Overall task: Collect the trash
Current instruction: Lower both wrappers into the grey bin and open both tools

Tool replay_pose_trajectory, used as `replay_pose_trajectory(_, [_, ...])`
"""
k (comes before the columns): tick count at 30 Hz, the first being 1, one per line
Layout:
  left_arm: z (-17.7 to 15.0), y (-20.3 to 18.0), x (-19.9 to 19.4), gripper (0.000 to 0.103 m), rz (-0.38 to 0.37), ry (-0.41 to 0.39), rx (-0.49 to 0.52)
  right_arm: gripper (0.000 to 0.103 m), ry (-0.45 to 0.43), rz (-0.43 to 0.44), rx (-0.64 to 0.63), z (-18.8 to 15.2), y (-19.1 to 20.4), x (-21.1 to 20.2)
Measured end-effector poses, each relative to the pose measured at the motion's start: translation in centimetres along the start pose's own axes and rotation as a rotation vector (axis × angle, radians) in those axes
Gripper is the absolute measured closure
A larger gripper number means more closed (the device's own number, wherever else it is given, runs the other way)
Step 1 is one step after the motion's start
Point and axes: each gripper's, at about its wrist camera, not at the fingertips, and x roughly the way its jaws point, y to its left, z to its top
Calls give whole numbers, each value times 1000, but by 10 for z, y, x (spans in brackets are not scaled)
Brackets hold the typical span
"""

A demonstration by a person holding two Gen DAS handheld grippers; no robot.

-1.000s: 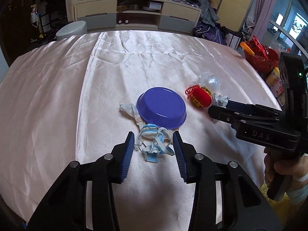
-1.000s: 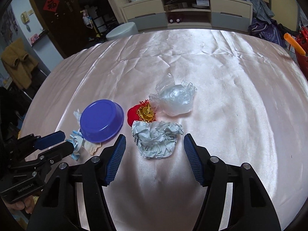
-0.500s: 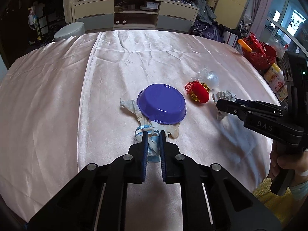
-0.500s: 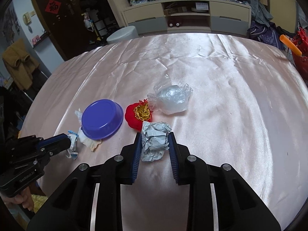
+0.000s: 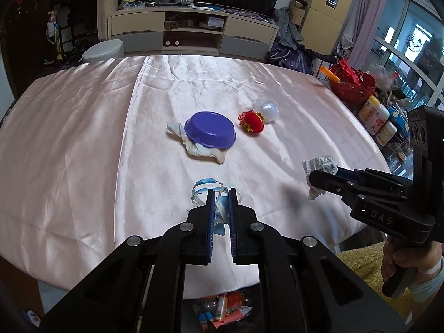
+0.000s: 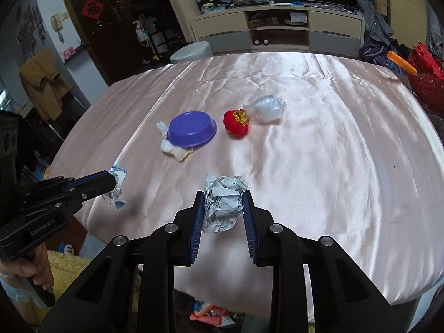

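Both grippers, left (image 5: 221, 194) pinching mask (image 5: 219, 208), right (image 6: 223, 197) pinching paper wad (image 6: 223, 206), withdrew toward tablecloth (image 5: 83, 138) edge.

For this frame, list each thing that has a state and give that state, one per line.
Left gripper: shut on the face mask, lifted.
Right gripper: shut on the crumpled paper, lifted.
Purple bowl: upside down, resting on a tissue.
Red ornament: lying on the tablecloth.
Plastic wrap: crumpled, touching the ornament.
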Motion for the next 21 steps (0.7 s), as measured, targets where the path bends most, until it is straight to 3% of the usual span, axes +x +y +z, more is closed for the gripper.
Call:
replay_pose_trajectory(13, [-88,-39,-27,95,-20,41,46,74,54,57,23,-95,14,-24])
replay_pose_trajectory(21, [-142,-46,-16,95,-52,114,3,74,91,57,36,-135,15,-23])
